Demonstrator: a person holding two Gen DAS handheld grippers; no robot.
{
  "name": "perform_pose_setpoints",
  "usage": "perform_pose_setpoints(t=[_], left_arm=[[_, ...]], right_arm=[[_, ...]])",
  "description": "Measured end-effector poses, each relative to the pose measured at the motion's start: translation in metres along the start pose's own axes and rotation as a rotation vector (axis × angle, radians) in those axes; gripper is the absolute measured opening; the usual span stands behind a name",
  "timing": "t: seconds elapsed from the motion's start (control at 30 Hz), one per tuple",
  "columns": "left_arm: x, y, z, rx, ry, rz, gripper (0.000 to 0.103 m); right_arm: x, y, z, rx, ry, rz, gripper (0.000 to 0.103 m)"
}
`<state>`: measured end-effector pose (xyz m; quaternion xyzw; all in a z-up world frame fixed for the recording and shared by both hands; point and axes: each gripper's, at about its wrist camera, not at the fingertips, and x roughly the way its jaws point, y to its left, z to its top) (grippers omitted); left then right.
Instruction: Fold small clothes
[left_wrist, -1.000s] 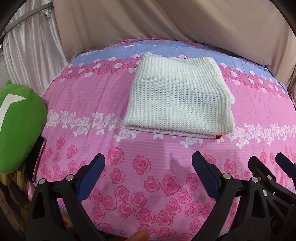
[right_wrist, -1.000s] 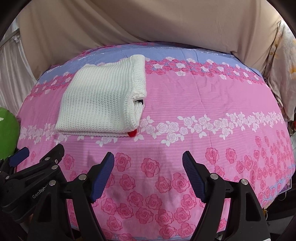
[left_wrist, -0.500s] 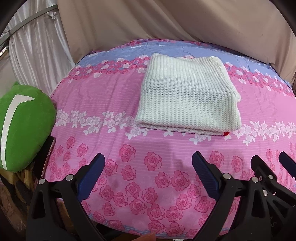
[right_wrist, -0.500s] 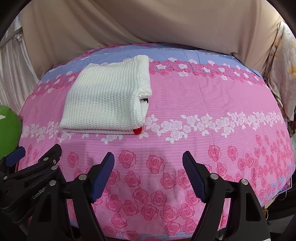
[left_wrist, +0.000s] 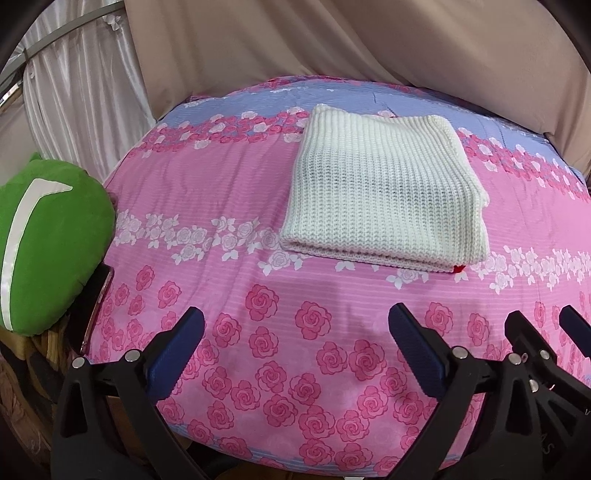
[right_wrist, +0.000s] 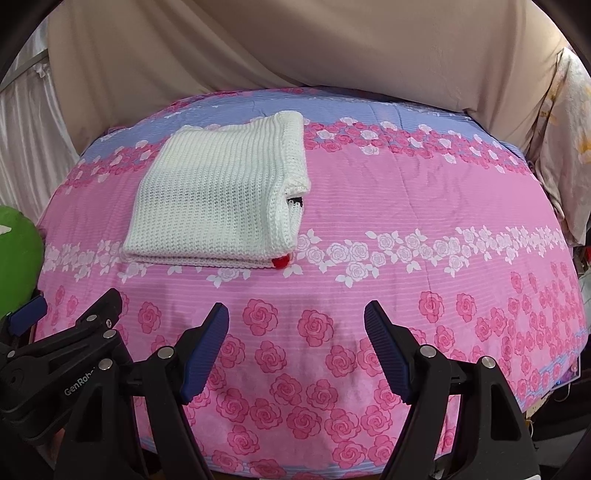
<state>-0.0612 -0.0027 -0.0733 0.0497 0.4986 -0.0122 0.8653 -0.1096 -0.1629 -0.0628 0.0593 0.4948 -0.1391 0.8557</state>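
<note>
Nearest the cameras, both tools are hanging side by side over the front edge of the bed: left gripper (left_wrist: 295, 332) with jaws spread wide and gripping nothing, right gripper (right_wrist: 295, 328) likewise spread and empty, each one showing at the edge of the other's view. Under them the pink rose bedsheet (left_wrist: 229, 206) is lying mostly smooth, nothing else on its front half. Past that, toward the middle of the bed, the white knit sweater (left_wrist: 380, 192) is sitting as a flat, squared-off rectangle, layered edges stacking at the near side, well apart from both grippers. From the right wrist view a small red bit (right_wrist: 279, 262) is poking out at the near right corner, and a dark patch is showing inside the open side fold; cannot tell what either is. Off to the left a green cushion (left_wrist: 48, 243) is resting beside the bed, with beige curtain (right_wrist: 295, 51) hanging behind. Judging by the shape, folding is looking essentially done; only tidying that loose right edge, or starting another garment, seems left.
</note>
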Motion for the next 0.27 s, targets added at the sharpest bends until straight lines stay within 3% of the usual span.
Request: perform_pose_setpoints(t=[0.27], left_arm=[[0.0002,-0.004,0.0011,0.011,0.001,0.002,0.097]], right_arm=[[-0.0003,-0.0005,-0.0001,0.01,0.001,-0.014,0.074]])
